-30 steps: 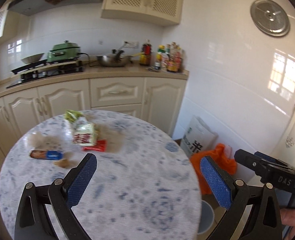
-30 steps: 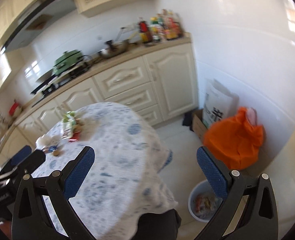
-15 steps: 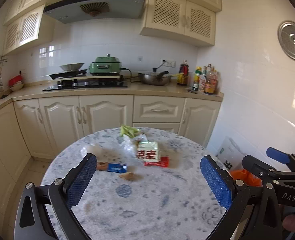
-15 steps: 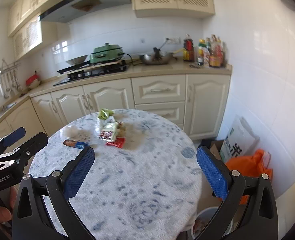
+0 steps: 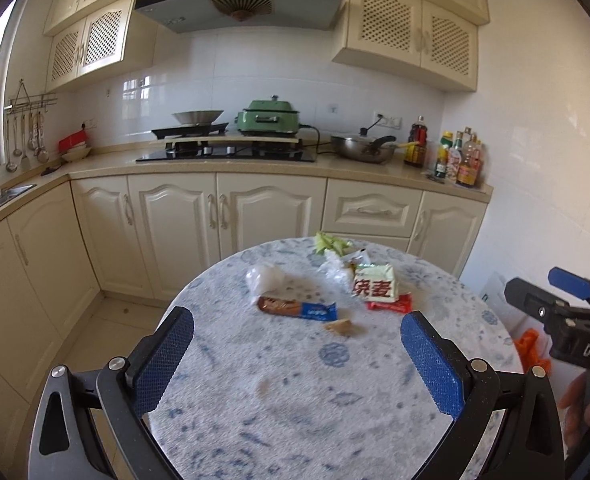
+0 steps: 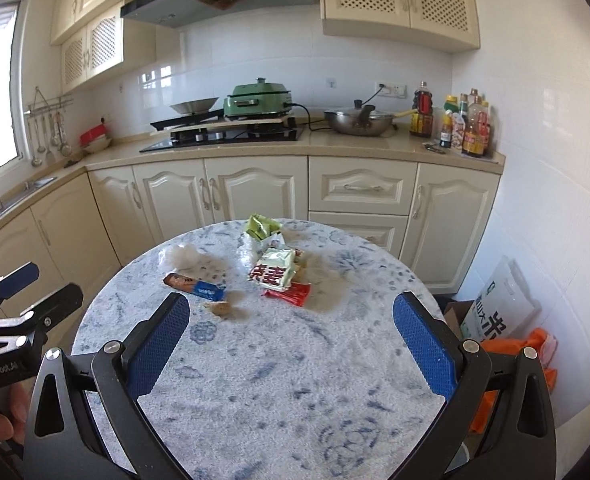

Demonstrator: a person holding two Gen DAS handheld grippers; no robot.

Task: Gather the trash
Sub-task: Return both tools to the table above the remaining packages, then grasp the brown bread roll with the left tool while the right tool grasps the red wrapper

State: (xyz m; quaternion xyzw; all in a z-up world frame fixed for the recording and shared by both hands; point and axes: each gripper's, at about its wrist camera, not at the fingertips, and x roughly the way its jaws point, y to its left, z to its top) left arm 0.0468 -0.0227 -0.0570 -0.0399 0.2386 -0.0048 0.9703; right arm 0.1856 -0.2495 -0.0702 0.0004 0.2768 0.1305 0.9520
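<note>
Both claws, the left gripper (image 5: 297,354) and right gripper (image 6: 291,338), gape wide with dimpled blue pads, holding nothing above the round table (image 6: 279,376) with its mottled blue-white cloth; trash lies clustered at its far side: a crinkled white-green packet (image 6: 273,270), a flat red wrapper (image 6: 289,292), a brown-blue bar wrapper (image 6: 193,285), a crumpled clear plastic wad (image 6: 183,256).

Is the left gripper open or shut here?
Open. The left gripper has its blue pads spread wide, with only bare table between them.
</note>
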